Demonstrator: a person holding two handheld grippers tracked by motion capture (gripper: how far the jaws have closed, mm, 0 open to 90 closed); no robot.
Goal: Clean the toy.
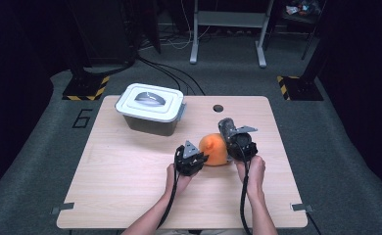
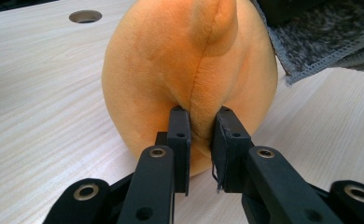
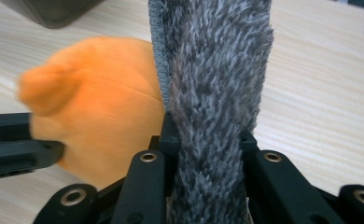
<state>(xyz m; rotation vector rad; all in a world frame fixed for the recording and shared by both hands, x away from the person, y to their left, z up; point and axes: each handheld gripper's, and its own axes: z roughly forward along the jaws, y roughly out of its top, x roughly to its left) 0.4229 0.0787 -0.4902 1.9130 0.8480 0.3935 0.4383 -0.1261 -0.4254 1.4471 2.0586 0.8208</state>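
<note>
Orange plush toy (image 2: 189,74) — soft, seamed.

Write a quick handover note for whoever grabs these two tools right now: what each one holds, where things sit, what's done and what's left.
Left tool: shut, pinching the seam of the round orange plush toy, which rests on the light wooden table.
Right tool: shut on a fuzzy grey cloth, held right beside the plush toy.
Grey bin with white lid: closed, at the table's far left.
Done: both things gripped.
Left: likely wiping the toy with the cloth; how far that has got cannot be told.
</note>
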